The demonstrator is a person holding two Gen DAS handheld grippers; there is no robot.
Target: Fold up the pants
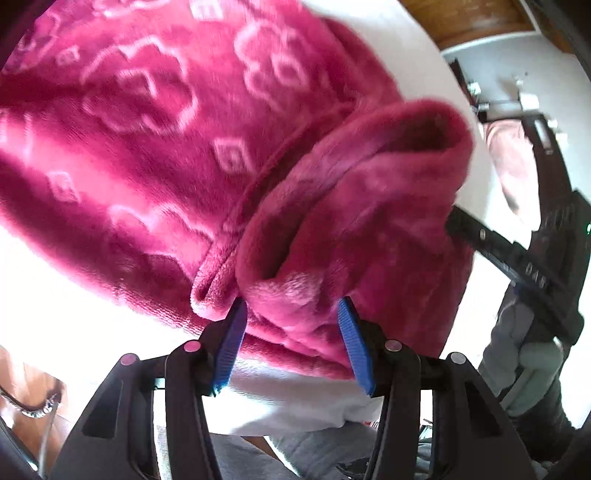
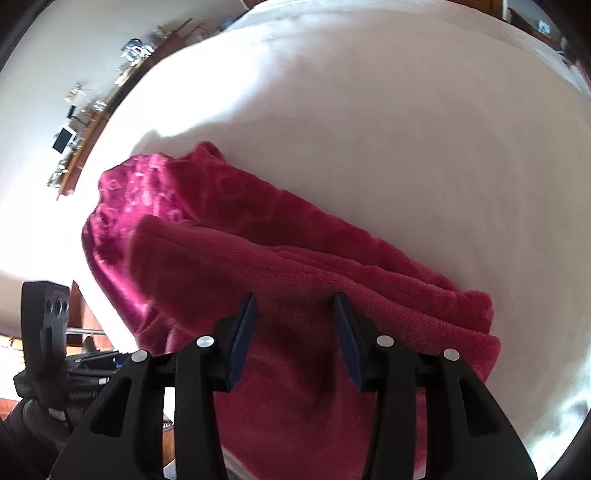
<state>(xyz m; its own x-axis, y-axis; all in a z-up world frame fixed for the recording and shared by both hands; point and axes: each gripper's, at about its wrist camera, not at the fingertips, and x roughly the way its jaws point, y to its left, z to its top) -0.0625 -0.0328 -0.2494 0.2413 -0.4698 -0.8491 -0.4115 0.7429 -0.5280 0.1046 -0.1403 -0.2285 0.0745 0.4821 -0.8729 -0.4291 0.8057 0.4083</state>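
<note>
Magenta fleece pants (image 1: 155, 155) with a pale pink pattern lie on a white bed. In the left wrist view my left gripper (image 1: 291, 306) is open, its blue pads on either side of a bunched fold of the pants' near edge. In the right wrist view the pants (image 2: 258, 258) lie folded in thick layers, and my right gripper (image 2: 295, 301) is open with the fabric's near edge between its pads. The right gripper also shows at the right of the left wrist view (image 1: 458, 218), its jaws hidden behind the fabric.
The white bed sheet (image 2: 406, 129) spreads wide beyond the pants. A wooden shelf with small objects (image 2: 85, 122) runs along the wall at left. A pink item (image 1: 509, 166) lies past the bed's right side. A wooden floor (image 1: 461, 22) lies beyond.
</note>
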